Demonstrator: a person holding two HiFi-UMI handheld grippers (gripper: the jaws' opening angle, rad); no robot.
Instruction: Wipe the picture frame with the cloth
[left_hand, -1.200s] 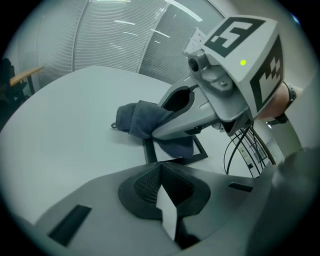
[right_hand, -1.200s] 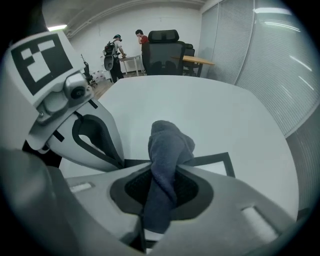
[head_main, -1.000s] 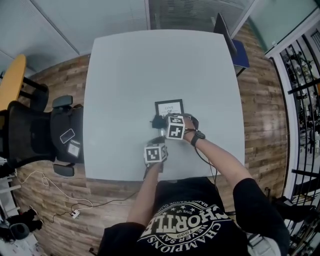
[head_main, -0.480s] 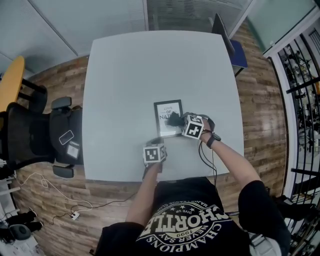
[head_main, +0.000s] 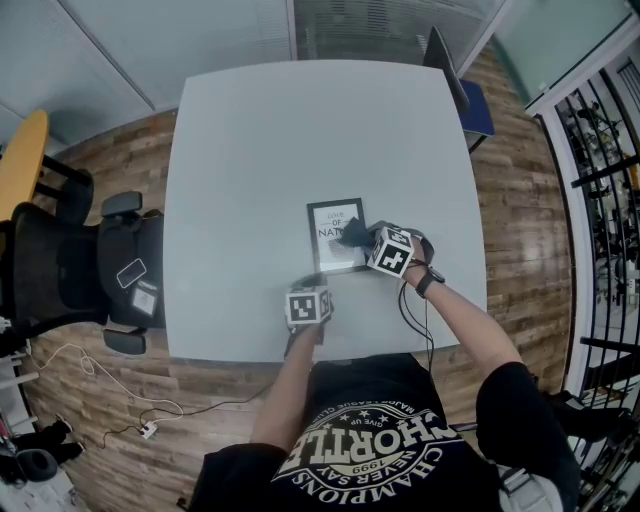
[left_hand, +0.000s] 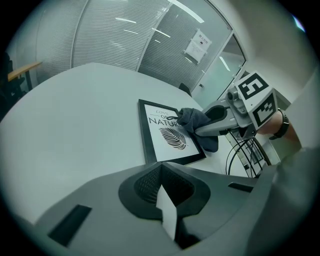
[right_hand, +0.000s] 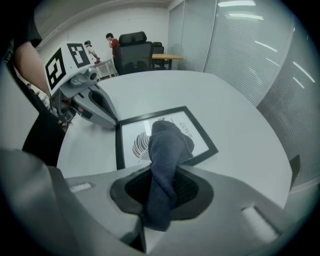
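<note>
Gripping one cloth (right_hand: 167, 150) atop one picture frame (head_main: 322, 240), fingers of right gripper (head_main: 362, 240); left gripper (left_hand: 167, 212) closed, empty.

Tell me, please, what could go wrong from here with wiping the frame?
The frame lies flat with the left tool only at one corner, so a stroke might slide or turn it. The cloth is a narrow bunch in the right tool, so the tool's hard tip might scrape the frame's face.
</note>
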